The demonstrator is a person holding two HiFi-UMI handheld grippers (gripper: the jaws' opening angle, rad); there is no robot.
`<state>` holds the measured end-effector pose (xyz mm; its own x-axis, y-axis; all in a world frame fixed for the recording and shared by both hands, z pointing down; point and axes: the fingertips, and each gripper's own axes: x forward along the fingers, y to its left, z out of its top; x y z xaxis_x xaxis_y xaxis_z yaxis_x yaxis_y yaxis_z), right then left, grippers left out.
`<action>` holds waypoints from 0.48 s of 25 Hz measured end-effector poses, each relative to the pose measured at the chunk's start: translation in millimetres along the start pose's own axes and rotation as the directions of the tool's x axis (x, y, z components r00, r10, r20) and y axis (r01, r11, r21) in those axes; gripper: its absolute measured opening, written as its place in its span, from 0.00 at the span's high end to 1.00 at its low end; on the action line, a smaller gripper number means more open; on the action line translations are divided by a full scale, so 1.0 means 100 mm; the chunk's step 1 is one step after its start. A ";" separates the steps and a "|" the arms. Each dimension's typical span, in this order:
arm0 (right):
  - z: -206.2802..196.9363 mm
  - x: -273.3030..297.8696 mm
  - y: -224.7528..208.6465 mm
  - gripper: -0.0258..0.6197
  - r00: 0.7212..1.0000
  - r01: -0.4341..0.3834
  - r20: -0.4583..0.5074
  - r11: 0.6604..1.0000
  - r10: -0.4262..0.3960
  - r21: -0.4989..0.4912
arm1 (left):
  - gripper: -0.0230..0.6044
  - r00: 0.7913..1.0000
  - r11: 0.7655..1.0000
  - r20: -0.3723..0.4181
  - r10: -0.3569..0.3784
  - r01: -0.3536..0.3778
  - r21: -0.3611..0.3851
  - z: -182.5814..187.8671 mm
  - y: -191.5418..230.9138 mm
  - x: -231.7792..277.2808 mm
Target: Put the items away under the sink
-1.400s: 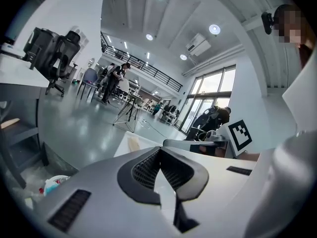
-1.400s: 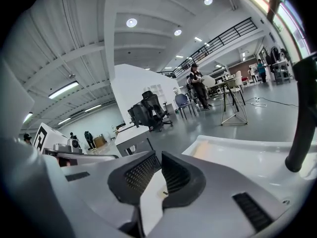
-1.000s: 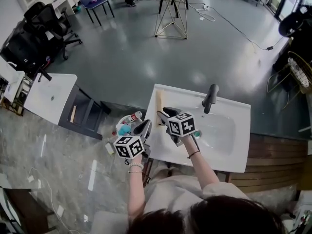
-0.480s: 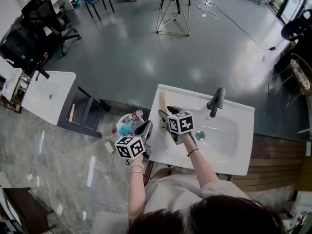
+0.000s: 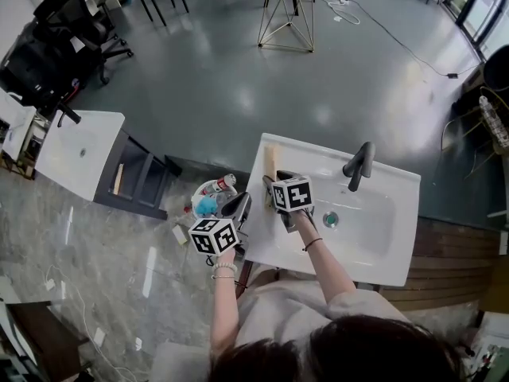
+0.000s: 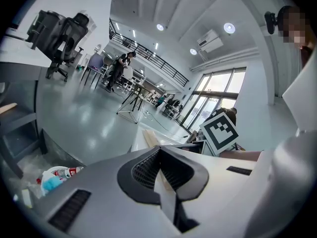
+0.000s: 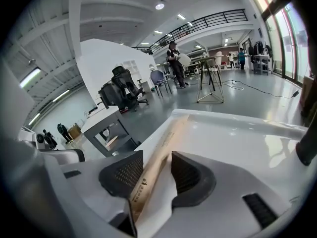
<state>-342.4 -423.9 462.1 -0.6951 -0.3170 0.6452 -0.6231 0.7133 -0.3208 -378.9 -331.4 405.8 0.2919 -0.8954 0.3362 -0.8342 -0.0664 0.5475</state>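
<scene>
My right gripper (image 7: 157, 155) straddles the long tan stick (image 7: 168, 133) lying along the sink's (image 7: 237, 143) left rim, its jaws just opened and loose around it, while my left gripper (image 6: 159, 150) is closed and empty; the stick looks light, stiff and slick, so I'd pinch it mid-length.

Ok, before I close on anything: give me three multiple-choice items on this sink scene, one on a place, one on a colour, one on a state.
1. Where does the long tan box lie?
A in the basin
B along the sink top's left edge
C on the floor

2. What colour is the faucet?
A white
B red
C dark grey

3. How do the right gripper's jaws stand?
A shut on nothing
B apart, with the box between them
C clamped on the faucet

Answers:
1 B: the head view shows it lying on the white top, left of the basin.
2 C: it stands dark against the white sink.
3 B: the jaws have just been opening, and the box runs between the pads.
</scene>
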 end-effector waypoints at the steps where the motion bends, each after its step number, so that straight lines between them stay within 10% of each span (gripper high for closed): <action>1: 0.01 -0.01 -0.01 0.68 1.000 0.021 -0.009 1.000 -0.021 -0.011 | 0.96 1.000 1.000 -0.001 0.002 -0.002 -0.001 0.00 0.01 0.00; 12: 0.03 -0.01 -0.07 0.85 0.991 0.121 -0.050 0.988 -0.126 -0.095 | 0.96 1.000 1.000 -0.014 0.010 -0.010 0.002 -0.01 0.00 -0.03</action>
<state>-338.2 -430.3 461.2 -0.5923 -0.3732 0.7141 -0.6656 0.7261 -0.1726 -379.1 -328.6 405.8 0.2902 -0.8896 0.3527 -0.8380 -0.0582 0.5426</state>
